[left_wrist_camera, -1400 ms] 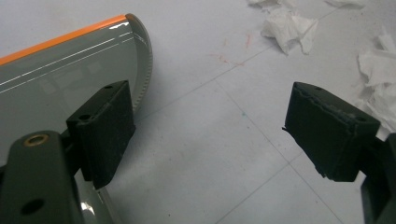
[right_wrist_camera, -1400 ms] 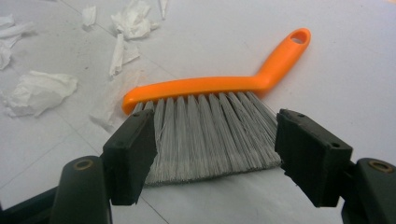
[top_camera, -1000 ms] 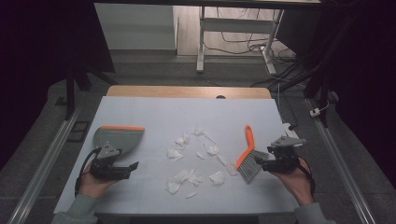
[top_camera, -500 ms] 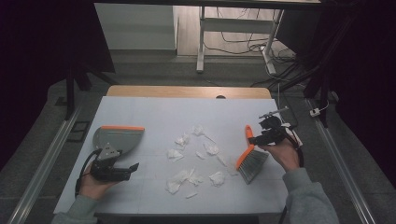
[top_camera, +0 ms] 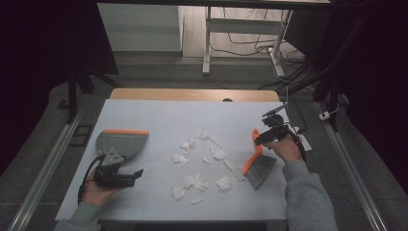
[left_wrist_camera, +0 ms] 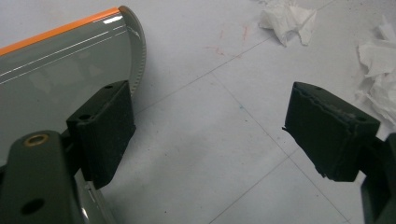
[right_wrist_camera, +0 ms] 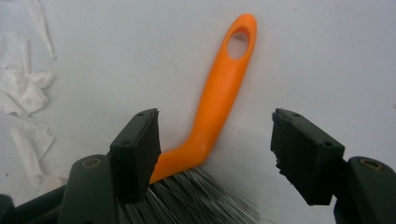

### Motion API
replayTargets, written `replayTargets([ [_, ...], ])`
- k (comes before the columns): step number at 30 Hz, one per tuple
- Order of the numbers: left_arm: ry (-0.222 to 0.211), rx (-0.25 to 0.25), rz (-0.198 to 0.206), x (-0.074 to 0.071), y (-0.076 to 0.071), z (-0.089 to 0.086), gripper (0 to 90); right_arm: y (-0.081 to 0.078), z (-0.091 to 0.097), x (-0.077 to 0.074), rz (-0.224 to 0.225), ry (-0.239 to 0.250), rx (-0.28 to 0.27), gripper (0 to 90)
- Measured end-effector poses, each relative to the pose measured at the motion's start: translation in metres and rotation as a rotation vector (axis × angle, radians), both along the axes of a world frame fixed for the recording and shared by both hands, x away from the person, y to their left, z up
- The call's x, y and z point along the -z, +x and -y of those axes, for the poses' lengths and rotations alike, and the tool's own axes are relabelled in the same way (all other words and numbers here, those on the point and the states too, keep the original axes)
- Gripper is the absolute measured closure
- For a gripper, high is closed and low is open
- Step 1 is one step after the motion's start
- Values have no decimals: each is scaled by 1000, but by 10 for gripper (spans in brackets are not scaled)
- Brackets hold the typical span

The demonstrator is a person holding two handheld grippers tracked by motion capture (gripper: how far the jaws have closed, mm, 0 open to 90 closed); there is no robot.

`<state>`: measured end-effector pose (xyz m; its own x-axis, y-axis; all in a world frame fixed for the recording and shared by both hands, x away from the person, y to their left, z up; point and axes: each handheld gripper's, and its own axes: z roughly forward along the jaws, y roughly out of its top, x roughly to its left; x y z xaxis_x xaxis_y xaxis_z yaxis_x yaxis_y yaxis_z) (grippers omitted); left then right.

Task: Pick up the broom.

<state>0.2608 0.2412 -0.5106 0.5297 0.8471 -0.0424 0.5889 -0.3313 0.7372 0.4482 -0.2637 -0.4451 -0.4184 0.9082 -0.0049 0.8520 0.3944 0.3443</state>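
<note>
sweep-up job, by the look of it: torn bits of white paper scraps (top_camera: pixel 197 159) are scattered mid desk (top_camera: pixel 159 110), w/ tools parked either side so each hand has its own.

right claw (top_camera: pixel 260 139) sits over the brush (top_camera: pixel 255 161) on the right side of the desk. in the right gripper view the jaws stand wide apart, straddling the bend where the orange handle (right_wrist_camera: pixel 219 98) meets the grey bristles (right_wrist_camera: pixel 196 200); pads not pressing on it, so nothing gripped yet. jaws have just been closing a bit, handle between them but untouched. brush lies flat, handle pointing far, bristles near, so the handle's bend is the obvious spot to pinch.

left claw (top_camera: pixel 137 174) rests low at near left, also open and empty; in the left gripper view one pad sits just beside the edge of the grey dustpan (left_wrist_camera: pixel 60 70), orange lip at its far side. the pan lies left of the scraps, its handle end at the left claw, so it's ready to be held as the catcher.

my guess: next is closing on the handle, then sweeping scraps left toward the pan. risk: thin handle slipping sideways if pinched off-centre.
</note>
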Motion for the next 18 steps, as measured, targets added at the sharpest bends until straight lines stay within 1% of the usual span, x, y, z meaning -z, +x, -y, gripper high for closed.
replayTargets([
  [1, 0, 0, 0, 0, 0, 0, 165, 2, -3, 4, -11, -10, 5, 330],
  [2, -1, 1, 0, 0, 0, -1, 165, 2, -3, 4, -11, -10, 5, 330],
  [3, -3, 2, 0, 0, 0, -1, 165, 3, -6, 9, -22, -17, 7, 330],
  [6, -2, 7, -1, 0, -1, 0, 165, 4, -10, 14, -40, -37, 9, 330],
  [8, 0, 13, -3, 1, -1, 1, 165, 3, -12, 19, -52, -47, 30, 330],
  [9, 2, 16, -3, 1, -1, 2, 165, 3, -12, 19, -52, -47, 30, 330],
  [12, 2, 23, 1, 1, -2, 3, 165, 2, -15, 27, -69, -54, 61, 338],
  [14, 2, 28, 2, 1, -3, 4, 165, 2, -16, 30, -70, -55, 69, 342],
  [15, 1, 31, 3, 1, -3, 4, 165, 2, -19, 35, -83, -73, 85, 353],
  [16, 2, 32, 4, 0, -3, 4, 165, 2, -19, 35, -83, -73, 85, 353],
  [17, 1, 33, 4, 0, -3, 4, 165, 4, -20, 40, -88, -85, 105, 373],
  [18, 0, 35, 5, 0, -3, 4, 165, 5, -20, 41, -91, -86, 122, 401],
])
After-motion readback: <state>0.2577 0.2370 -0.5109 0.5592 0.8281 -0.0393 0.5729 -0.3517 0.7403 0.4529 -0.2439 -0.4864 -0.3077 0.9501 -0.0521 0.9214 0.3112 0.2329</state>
